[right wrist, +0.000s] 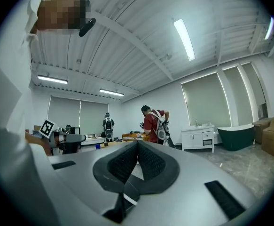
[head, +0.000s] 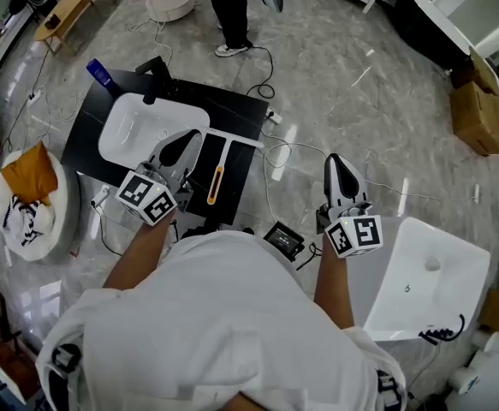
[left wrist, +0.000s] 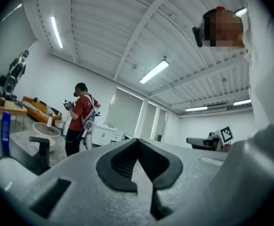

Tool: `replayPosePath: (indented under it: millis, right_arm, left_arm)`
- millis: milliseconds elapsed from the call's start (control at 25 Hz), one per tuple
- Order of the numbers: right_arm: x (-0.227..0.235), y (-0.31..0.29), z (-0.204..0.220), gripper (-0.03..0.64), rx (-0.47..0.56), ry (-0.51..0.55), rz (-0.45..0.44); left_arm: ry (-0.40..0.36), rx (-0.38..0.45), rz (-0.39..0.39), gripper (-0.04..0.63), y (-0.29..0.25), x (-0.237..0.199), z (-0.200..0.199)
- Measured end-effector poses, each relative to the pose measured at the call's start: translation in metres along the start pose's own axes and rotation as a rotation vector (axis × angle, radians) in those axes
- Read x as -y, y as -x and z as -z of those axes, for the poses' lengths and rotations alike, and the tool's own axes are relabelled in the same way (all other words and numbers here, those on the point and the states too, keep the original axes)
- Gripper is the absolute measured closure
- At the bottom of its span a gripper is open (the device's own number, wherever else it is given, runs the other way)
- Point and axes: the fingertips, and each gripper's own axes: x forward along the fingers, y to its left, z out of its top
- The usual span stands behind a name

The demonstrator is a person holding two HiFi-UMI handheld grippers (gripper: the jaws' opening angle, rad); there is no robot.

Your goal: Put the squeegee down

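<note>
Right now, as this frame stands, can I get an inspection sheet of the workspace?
Surface: black countertop with a white basin, sitting on a marble floor.
Job's things: squeegee lies flat on the countertop right of the basin, held by neither gripper.
Clutter: black faucet and blue bottle at the far edge.
Grippers: left gripper shut and empty, beside the squeegee; right gripper shut and empty, over the floor.
Cables: loose cables on the floor around the countertop.
Surroundings: second white basin at right, cardboard boxes, standing person beyond.
</note>
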Motion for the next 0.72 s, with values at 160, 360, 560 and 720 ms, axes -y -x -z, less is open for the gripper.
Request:
replayPosePath:
  millis: [160, 360, 560, 720]
  right_arm:
    - [0.0, 0.002, 0.0, 0.603, 0.003, 0.011, -0.001]
    - [0.0, 0.007, -0.004, 0.603, 0.011, 0.019, -0.028]
    - [0.002, 0.018, 0.003, 0.603, -0.004, 0.008, -0.055]
    - [0.008, 0.03, 0.01, 0.603, -0.011, -0.007, -0.051]
  left_arm:
    - [-0.119, -0.042, -0.059, 0.58, 0.002, -0.006, 0.003]
    - [-0.149, -0.069, -0.123, 0.58, 0.003, -0.002, 0.009]
    - [-0.131, -0.08, -0.083, 0.58, -0.001, 0.014, 0.015]
    - [-0.123, -0.093, -0.055, 0.58, 0.001, 0.029, 0.027]
